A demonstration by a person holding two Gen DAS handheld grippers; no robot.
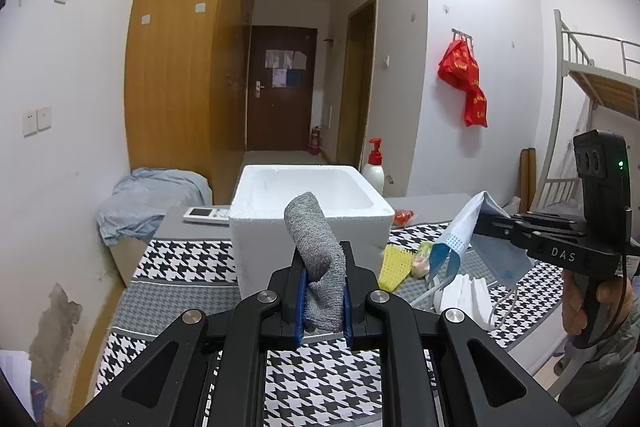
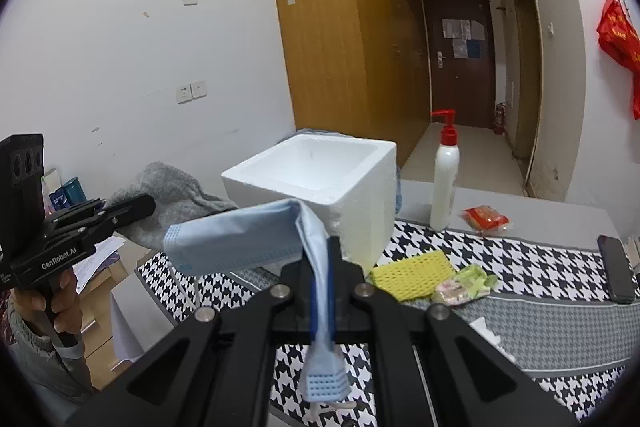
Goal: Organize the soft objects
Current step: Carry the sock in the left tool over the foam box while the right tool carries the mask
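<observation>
From the left wrist we look close along our fingers toward the white foam box (image 1: pixel 310 203), facing the hallway door beyond it. From the right wrist we face the same box (image 2: pixel 316 171) from its right, equally near. Both views share the box.

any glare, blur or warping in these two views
Left wrist view: heavy fisheye bending of the wardrobe and walls, dark corners, sock sharp, no strong glare. Right wrist view: same warping; the foam box interior is nearly blown out white, and the mask close to the lens looks slightly soft.
</observation>
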